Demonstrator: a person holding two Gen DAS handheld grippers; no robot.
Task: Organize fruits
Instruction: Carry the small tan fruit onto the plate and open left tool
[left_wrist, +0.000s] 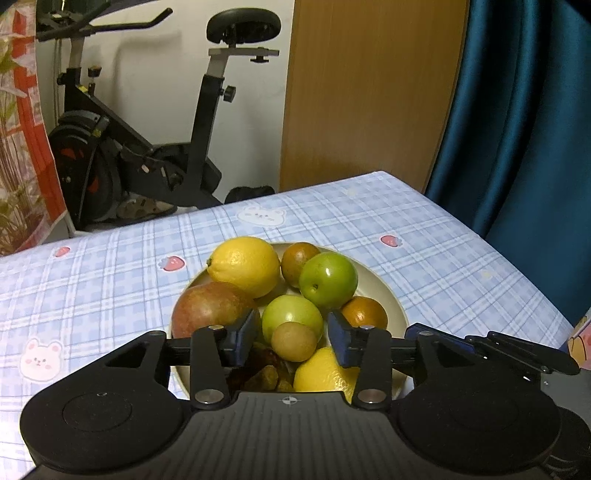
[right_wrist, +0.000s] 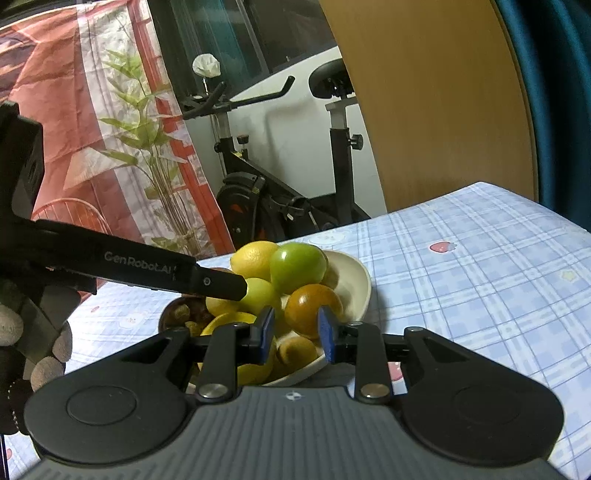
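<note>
A cream bowl (left_wrist: 388, 291) on the checked tablecloth is heaped with fruit: a lemon (left_wrist: 243, 271), a reddish mango (left_wrist: 210, 308), two green fruits (left_wrist: 328, 280), orange-brown fruits (left_wrist: 364, 312) and a small brown fruit (left_wrist: 294, 341). My left gripper (left_wrist: 291, 332) is open just above the heap, its fingers on either side of the small brown fruit. My right gripper (right_wrist: 293, 328) is open at the bowl (right_wrist: 351, 280) from the other side, its fingers on either side of an orange-brown fruit (right_wrist: 310, 306). The left gripper's finger (right_wrist: 218, 282) reaches over the fruit there.
The table (left_wrist: 443, 240) carries a blue checked cloth with bear and strawberry prints. An exercise bike (left_wrist: 147, 147), a wooden panel (left_wrist: 369, 92) and a blue curtain (left_wrist: 524, 110) stand behind it. A colourful object (left_wrist: 581, 339) sits at the right edge.
</note>
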